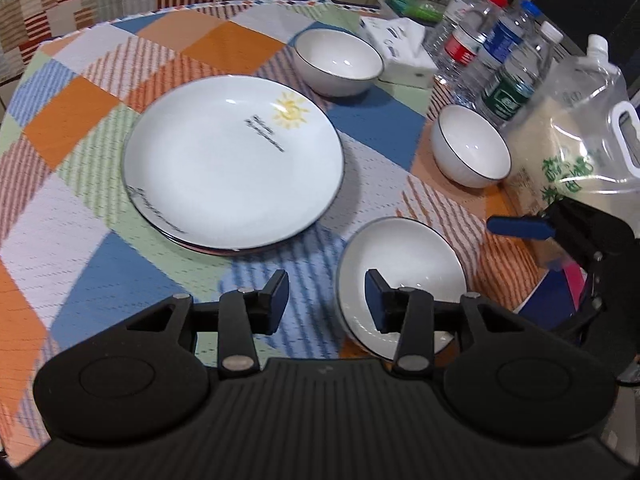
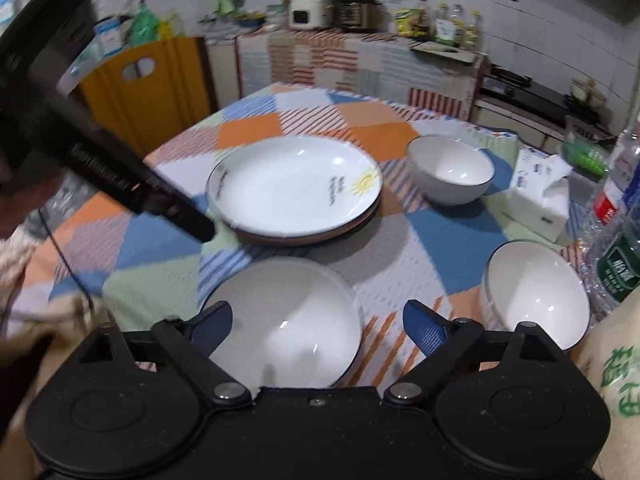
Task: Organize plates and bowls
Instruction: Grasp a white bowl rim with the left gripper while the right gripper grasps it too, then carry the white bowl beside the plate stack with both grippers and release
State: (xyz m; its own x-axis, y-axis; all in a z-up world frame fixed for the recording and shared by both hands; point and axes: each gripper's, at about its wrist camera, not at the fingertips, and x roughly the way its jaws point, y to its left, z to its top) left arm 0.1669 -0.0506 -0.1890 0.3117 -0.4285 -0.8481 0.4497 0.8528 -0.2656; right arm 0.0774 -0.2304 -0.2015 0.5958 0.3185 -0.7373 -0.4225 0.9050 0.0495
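A patchwork tablecloth (image 2: 304, 120) covered the table in a cluttered kitchen. The plates (image 1: 232, 160) sat stacked mid-table, three bowls (image 1: 338, 62) spread around them beside blurred bottles (image 1: 508, 80). The left gripper (image 1: 326, 300) stood partly open, the right gripper (image 2: 318, 322) wide; both held nothing.

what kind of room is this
Most likely a home kitchen with a dining table. A white rice cooker and bottles of oil stand on a cloth-covered counter against tiled walls, a black gas stove sits at the right, and the checked-cloth table holds stacked white plates.
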